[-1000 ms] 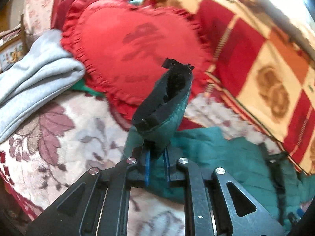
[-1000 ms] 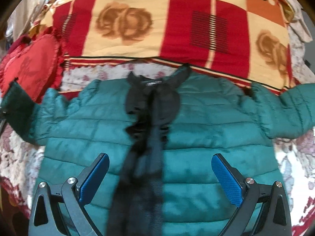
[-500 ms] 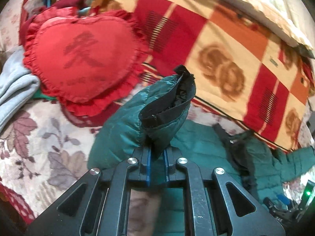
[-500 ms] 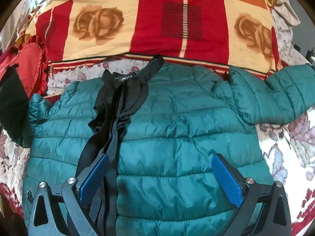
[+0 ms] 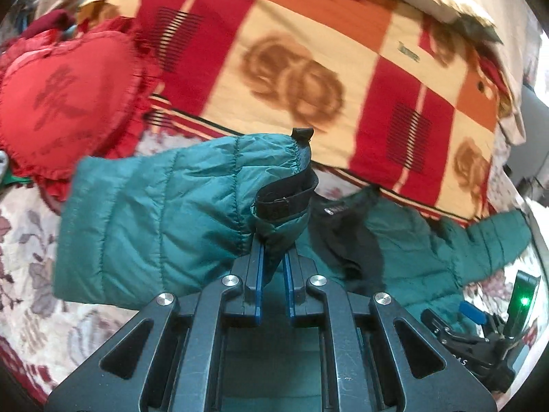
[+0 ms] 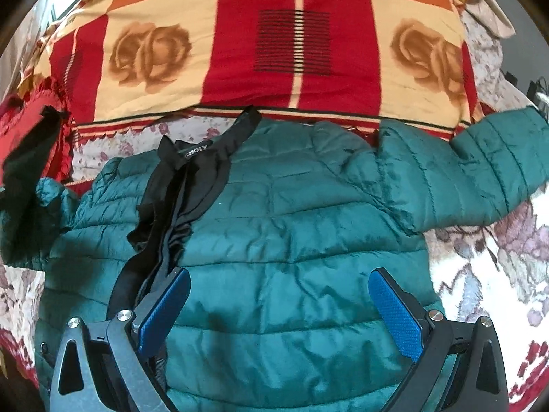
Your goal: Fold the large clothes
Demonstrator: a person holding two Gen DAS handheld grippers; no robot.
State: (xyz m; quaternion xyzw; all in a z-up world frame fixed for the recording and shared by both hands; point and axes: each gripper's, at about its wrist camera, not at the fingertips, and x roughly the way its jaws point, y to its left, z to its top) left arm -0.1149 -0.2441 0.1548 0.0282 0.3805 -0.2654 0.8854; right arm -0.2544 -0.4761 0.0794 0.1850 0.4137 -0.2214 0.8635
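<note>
A green quilted puffer jacket (image 6: pixel 291 240) lies front up on the bed, its black lining (image 6: pixel 178 199) showing along the open zip. My left gripper (image 5: pixel 273 257) is shut on the cuff of the jacket's left sleeve (image 5: pixel 164 213) and holds it lifted over the jacket body (image 5: pixel 405 240). That raised cuff shows at the left edge of the right wrist view (image 6: pixel 27 171). My right gripper (image 6: pixel 279 309) is open and empty, hovering over the jacket's lower front. The other sleeve (image 6: pixel 480 171) lies spread out to the right.
A red, orange and cream rose-patterned blanket (image 6: pixel 291 51) lies behind the jacket. A red heart-shaped pillow (image 5: pixel 65 103) sits at the left. The floral bedspread (image 6: pixel 497 274) shows on both sides. The right gripper's body (image 5: pixel 480 343) shows at the lower right of the left wrist view.
My left gripper has carried the sleeve cuff up and to the right, over the jacket body. My right gripper has shifted right and closer over the jacket, staying open.
</note>
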